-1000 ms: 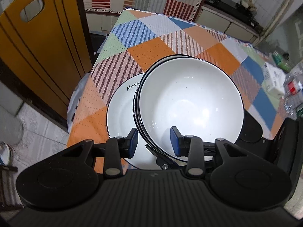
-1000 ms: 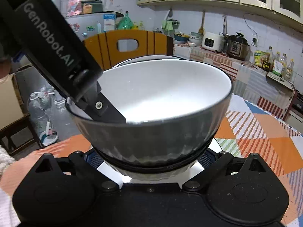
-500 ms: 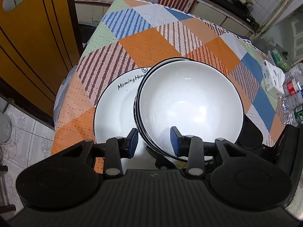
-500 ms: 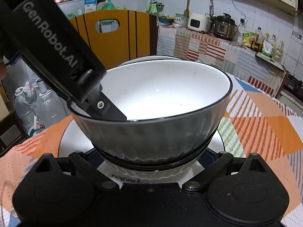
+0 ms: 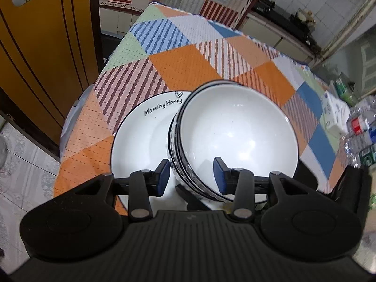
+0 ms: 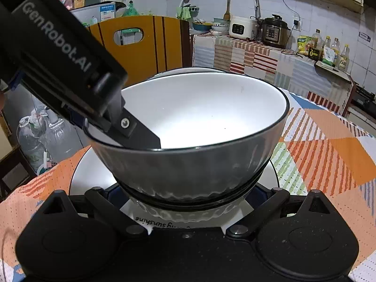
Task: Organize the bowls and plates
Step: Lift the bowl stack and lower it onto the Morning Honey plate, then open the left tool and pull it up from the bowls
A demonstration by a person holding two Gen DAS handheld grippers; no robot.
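Bowls (image 5: 235,138), two of them nested, white inside with dark rims, sit on the right part of a white plate (image 5: 141,141) lettered "Morning Honey", which lies on the near corner of the table. The left gripper (image 5: 190,176) straddles the near rim of the stack; its blue pads (image 5: 163,172) stand clear of the wall on both sides, and the jaws have just been opening, so it no longer pinches the rim. The right gripper (image 6: 188,202) reaches in low around the base of the lower bowl, where its fingertips are hidden, so whether its jaws press on the bowl cannot be told. The step in hand looks like setting the stacked bowls down on the plate and letting go. The next move probably calls for lifting the left fingers straight up off the rim without tipping the stack. Beyond, a patchwork tablecloth (image 5: 192,56) in orange, blue and striped squares covers the table. Farther off are an orange chair back (image 6: 141,40), a counter with a rice cooker (image 6: 242,27), and bottles (image 6: 329,49) against the tiled wall.
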